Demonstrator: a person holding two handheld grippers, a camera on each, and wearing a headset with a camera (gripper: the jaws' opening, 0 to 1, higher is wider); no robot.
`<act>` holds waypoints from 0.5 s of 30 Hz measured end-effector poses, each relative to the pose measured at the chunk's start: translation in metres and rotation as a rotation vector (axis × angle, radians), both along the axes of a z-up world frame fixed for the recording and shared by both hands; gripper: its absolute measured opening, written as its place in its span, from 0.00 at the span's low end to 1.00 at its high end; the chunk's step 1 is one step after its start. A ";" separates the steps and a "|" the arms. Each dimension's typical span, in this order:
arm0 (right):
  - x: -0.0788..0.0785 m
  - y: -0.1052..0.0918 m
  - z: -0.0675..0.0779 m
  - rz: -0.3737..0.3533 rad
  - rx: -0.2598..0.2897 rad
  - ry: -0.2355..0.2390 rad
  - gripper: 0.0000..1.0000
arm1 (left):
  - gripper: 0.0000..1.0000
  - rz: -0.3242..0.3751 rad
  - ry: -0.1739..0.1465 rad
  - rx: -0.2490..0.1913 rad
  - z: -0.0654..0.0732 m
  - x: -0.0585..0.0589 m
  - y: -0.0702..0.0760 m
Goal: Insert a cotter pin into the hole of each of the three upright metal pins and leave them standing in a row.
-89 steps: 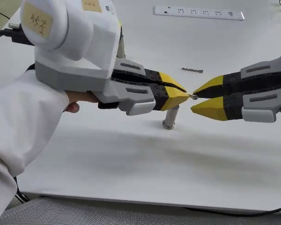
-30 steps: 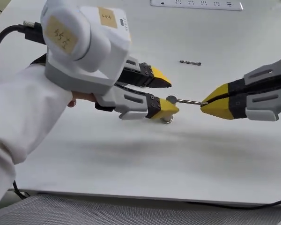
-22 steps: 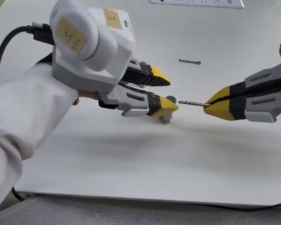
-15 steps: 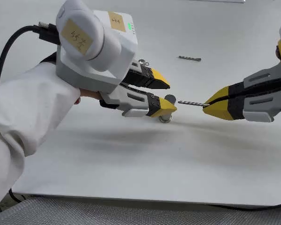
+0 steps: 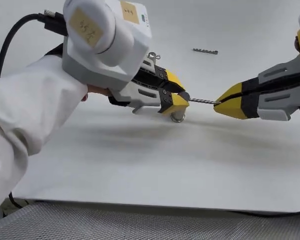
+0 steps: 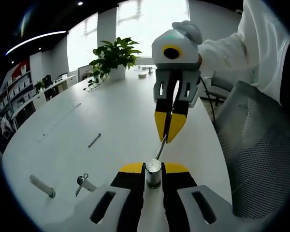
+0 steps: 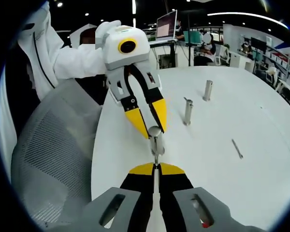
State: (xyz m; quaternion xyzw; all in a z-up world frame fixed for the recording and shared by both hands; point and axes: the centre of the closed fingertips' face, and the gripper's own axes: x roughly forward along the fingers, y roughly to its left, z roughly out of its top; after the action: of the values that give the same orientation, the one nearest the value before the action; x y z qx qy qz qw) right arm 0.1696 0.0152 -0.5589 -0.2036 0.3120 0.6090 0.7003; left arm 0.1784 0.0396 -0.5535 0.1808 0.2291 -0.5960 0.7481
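Since half a second ago my left gripper [image 5: 180, 96] has clamped shut on the pin [image 5: 178, 117] it was only straddling. The cotter [image 5: 204, 101] has crossed the gap to the pin's head.

Head view: I grip the pin so it cannot tip or turn. The right gripper [image 5: 219, 105], pinched on the cotter's far end, brings it in nearly level from the right. The pin stands on the worktop [image 5: 140, 165] toward its near edge, and a loose cotter [image 5: 205, 51] lies further back, well apart.

Left gripper view: the pin sits upright between my jaws, touched on both sides. The cotter slants down from the right gripper's tips to the pin's top. I cannot tell whether its tip is in the hole yet.

Right gripper view: the cotter runs straight out between my shut jaws, in line with the pin just ahead. I judge that is why I hold it by the tail. Beyond stand a second pin [image 7: 188, 111], already carrying a cotter, and a third pin [image 7: 208, 90].
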 end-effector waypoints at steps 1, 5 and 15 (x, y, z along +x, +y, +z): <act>0.000 0.001 0.000 0.001 0.001 0.000 0.00 | 0.10 0.001 0.000 0.000 0.000 0.000 0.000; 0.000 0.003 -0.004 0.009 -0.012 -0.009 0.00 | 0.10 0.004 0.001 0.000 0.001 -0.001 -0.003; 0.005 0.018 -0.010 0.037 -0.017 -0.030 0.00 | 0.10 0.003 0.003 0.000 0.004 -0.004 -0.006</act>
State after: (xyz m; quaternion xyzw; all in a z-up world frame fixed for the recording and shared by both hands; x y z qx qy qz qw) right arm 0.1742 0.0333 -0.5694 -0.2247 0.3026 0.6161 0.6917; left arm 0.1745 0.0338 -0.5492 0.1794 0.2305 -0.5952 0.7486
